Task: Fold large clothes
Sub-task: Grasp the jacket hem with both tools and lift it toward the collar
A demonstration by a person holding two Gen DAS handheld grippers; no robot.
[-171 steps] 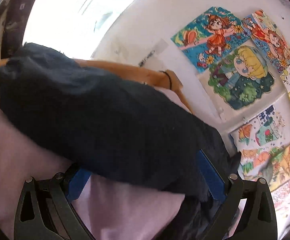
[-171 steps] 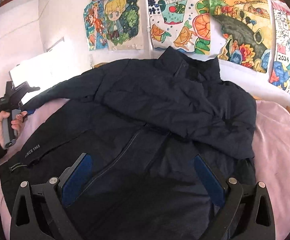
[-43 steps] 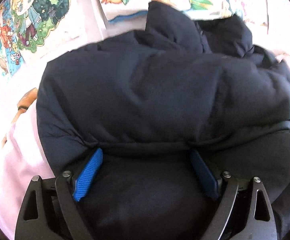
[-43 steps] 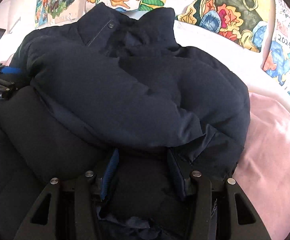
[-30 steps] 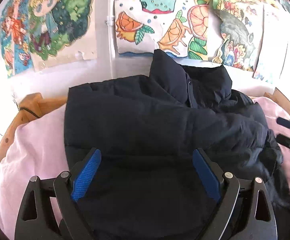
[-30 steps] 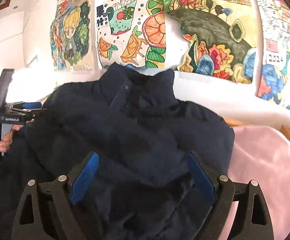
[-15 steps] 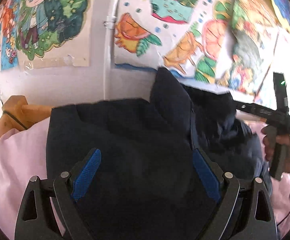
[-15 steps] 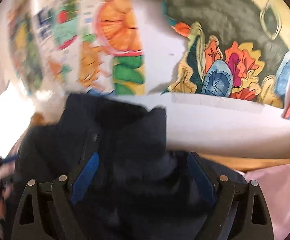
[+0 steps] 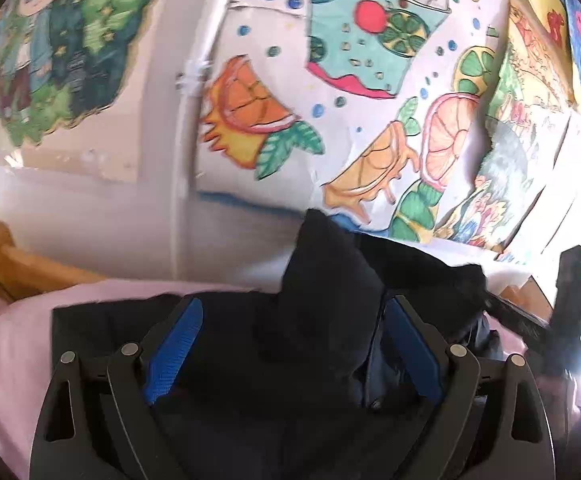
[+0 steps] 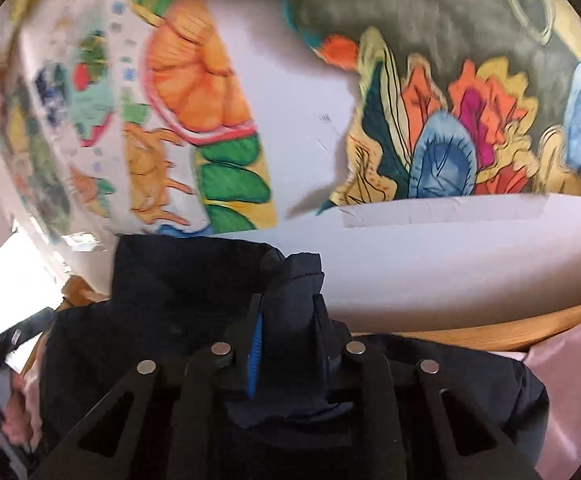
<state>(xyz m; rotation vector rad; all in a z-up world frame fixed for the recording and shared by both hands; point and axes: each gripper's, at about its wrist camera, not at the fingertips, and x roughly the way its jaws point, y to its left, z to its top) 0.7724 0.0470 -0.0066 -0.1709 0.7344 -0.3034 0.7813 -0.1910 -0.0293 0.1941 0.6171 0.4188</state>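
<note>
Bright daylight glare at side edges, motion blur, fisheye-bent dark corners.

Wall close behind the jacket

The jacket (image 9: 322, 280) collar stands against the drawing-covered wall (image 10: 430, 248); pink sheet (image 9: 6, 344) beside looks bare.

Both wrist views low, close over the jacket (image 9: 322, 280) collar, facing the far postered wall (image 10: 410, 248).

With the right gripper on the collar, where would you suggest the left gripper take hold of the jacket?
Probably the standing collar flap of the dark jacket, approached from the near side. It rises between the left gripper's open fingers, a firm edge. The right gripper is closing on the collar's other end.
</note>
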